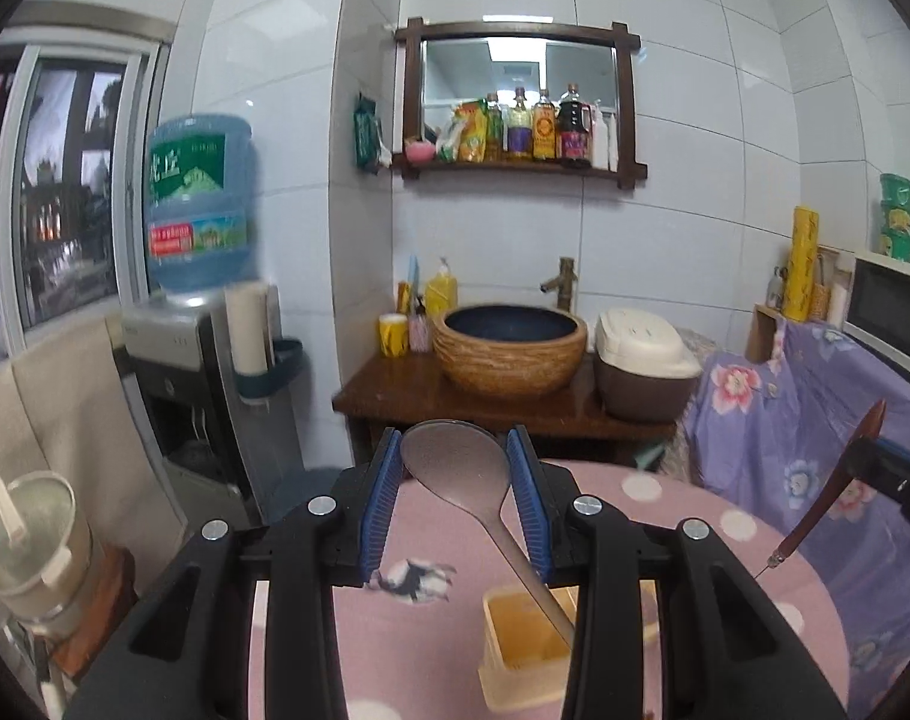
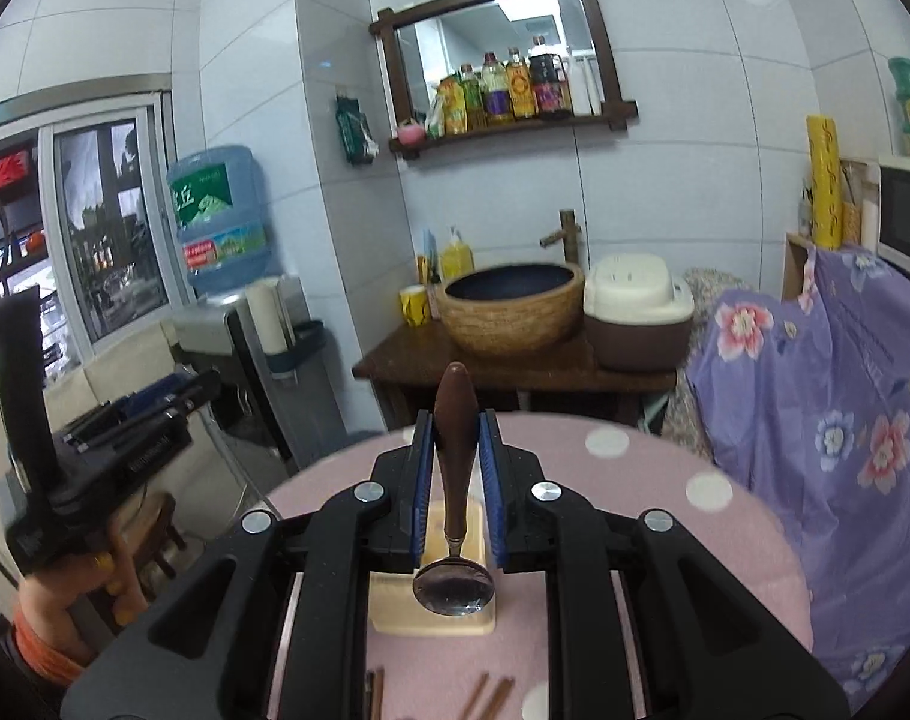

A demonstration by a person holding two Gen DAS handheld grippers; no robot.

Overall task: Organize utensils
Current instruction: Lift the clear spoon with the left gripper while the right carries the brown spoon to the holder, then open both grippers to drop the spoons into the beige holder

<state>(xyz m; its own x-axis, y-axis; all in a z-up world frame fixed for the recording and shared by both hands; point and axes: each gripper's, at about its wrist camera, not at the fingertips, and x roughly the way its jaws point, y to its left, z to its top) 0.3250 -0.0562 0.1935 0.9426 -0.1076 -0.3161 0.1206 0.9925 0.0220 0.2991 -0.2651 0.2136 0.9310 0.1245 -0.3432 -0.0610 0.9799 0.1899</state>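
So our left gripper [image 1: 455,474] clamps the rice paddle [image 1: 455,462], handle inside the holder [image 1: 523,654]. Our right gripper [image 2: 455,474] grips the spoon [image 2: 453,588] above it. Chopsticks [image 2: 484,696] remain at bottom centre.

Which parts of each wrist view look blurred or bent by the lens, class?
Left wrist view: the water bottle is smeared by motion blur, while the rice paddle in the left tool stays sharp. Right wrist view: the mirror shelf tilts and its frame bows from fisheye distortion; the wooden-handled spoon in the right tool is crisp.

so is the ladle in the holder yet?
Partly: the ladle handle dips into the holder; the left gripper flanks its bowl.
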